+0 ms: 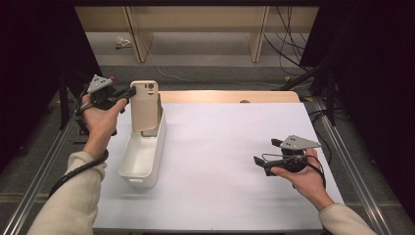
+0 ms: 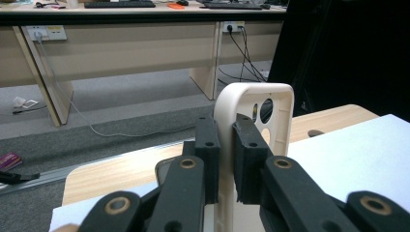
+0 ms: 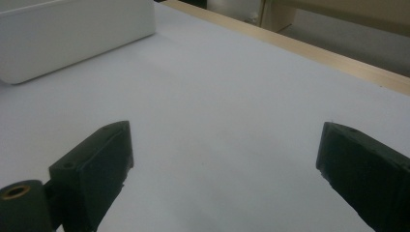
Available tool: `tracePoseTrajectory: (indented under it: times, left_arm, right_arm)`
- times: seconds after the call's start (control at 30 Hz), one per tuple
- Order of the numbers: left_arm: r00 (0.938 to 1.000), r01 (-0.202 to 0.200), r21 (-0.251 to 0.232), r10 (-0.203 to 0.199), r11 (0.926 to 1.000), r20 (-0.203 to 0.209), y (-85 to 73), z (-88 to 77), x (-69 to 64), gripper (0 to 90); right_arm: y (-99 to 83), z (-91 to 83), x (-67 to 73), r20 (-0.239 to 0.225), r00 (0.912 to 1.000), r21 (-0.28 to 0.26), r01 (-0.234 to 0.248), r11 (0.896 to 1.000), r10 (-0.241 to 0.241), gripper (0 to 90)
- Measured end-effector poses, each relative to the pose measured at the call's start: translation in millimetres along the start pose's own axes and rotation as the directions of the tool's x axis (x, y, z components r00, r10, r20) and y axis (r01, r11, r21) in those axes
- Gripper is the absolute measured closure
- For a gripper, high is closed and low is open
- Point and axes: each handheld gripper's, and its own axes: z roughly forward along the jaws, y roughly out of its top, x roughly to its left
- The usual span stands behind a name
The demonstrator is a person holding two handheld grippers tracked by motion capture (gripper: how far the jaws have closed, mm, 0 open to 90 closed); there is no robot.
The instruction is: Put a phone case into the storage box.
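Progress appears partial: left claw [image 2: 226, 145] pinches the beige phone case [image 1: 144, 105] upright above the white bin's [image 1: 128, 161] far end, release pending, while right claw [image 3: 225, 164] rests spread above the desk [image 1: 220, 147].

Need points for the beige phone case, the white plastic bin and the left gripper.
beige phone case [image 1: 144, 105], high view, middle of its back.
white plastic bin [image 1: 128, 169], high view, left rim.
left gripper [image 2: 226, 159], left gripper view, midway between fingertips clamped on the case edge.
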Motion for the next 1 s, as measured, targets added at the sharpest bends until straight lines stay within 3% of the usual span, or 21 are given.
tracePoseTrajectory:
  times: [1.0]
  left_arm:
    - [0.9991, 0.033, 0.054, -0.031, 0.998, -0.03, -20.5, 28.7, 14.7, 82.0]
  right_arm:
    - [-0.3, 0.6, -0.7, -0.005, 1.0, -0.001, -0.004, 1.0, 0.004, 7.1]
